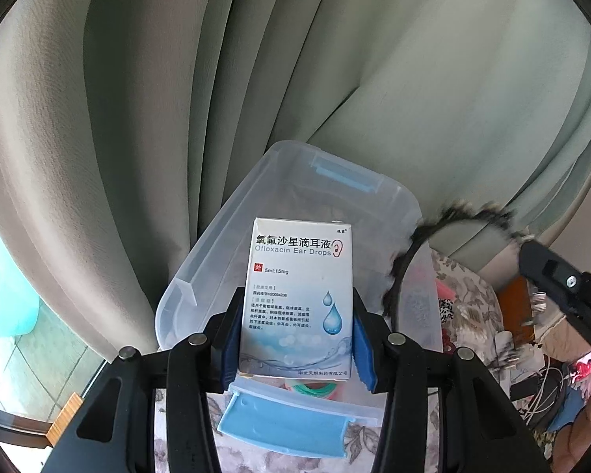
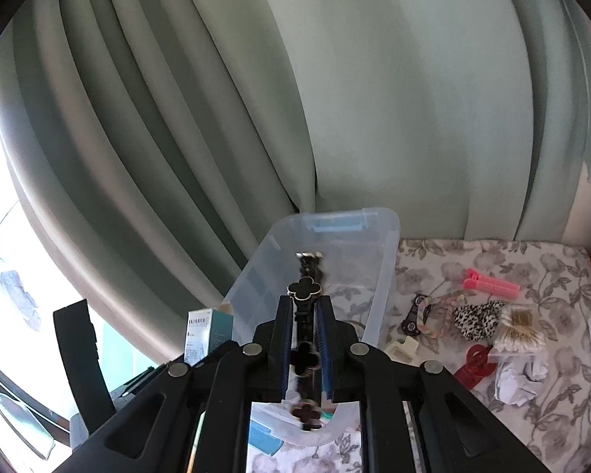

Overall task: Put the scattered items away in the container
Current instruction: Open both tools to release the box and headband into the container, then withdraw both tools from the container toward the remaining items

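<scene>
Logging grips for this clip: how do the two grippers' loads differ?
The left gripper clamps a rigid white ear-drops box, jaws fairly wide. The right gripper pinches a thin headband with black clover charms, jaws nearly shut. The box stands upright; the headband curves outward. Both hang over the clear bin.

One container [image 2: 378, 272], one medicine box [image 1: 299, 295], one clover bracelet [image 2: 306, 289], one pink clip [image 2: 492, 284], two grippers [image 1: 295, 339] [image 2: 305, 339].

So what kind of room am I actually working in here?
Most likely a bedroom at home: a floral bedsheet under the clear storage box, long pale green curtains behind it, and hair accessories such as a pink hair roller scattered about.
</scene>
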The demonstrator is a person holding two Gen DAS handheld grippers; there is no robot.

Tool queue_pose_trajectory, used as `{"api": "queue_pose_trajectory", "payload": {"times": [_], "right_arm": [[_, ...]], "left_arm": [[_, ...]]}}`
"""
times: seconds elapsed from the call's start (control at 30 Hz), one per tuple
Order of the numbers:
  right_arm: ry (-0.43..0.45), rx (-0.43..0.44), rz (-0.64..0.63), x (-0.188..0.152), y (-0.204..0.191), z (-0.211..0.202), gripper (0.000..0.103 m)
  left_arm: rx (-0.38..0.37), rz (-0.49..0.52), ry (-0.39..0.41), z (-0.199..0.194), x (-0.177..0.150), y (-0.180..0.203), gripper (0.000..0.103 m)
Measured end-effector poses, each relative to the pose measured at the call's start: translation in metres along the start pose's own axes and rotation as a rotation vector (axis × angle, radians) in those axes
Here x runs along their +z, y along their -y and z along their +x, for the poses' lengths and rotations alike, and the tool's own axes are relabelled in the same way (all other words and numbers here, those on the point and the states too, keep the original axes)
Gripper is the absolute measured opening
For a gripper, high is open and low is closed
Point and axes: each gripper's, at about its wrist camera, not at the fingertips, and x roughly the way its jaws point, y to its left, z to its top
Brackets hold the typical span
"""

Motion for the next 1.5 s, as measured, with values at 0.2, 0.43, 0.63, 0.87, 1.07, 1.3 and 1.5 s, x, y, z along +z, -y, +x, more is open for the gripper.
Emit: {"api": "queue_pose_trajectory", "payload": {"times": [0.2,0.43,0.63,0.87,1.07,1.3,1.5], "right_arm": [[-0.024,-0.029,0.002,-0.001,0.001,0.009,0.016],[-0.028,-0.049,0.021,-0.003,0.004,0.009,0.023],[-0.016,-0.064,0.035,-0.003,0.006,0.003,0.026],[-0.002,-0.079,0.057,-0.006,0.008,-0.006,0.041],[0.025,-0.105,0.077,-0.009,0.011,-0.015,0.059],[0.043,-0.119,0.088,-0.017,0.017,-0.029,0.071],[0.071,-0.138,0.103,-0.025,0.026,-0.045,0.086]], "left_arm": [[-0.001,-0.009,-0.016,0.004,-0.003,0.002,0.062],[0.007,-0.006,-0.024,0.0,-0.004,0.001,0.068],[0.01,-0.002,-0.024,-0.002,-0.004,0.003,0.068],[0.017,0.007,-0.02,-0.007,-0.005,0.008,0.068],[0.016,0.027,-0.011,-0.018,-0.007,0.016,0.068],[0.016,0.057,-0.003,-0.027,-0.01,0.03,0.068],[0.015,0.1,0.004,-0.038,-0.015,0.047,0.069]]}}
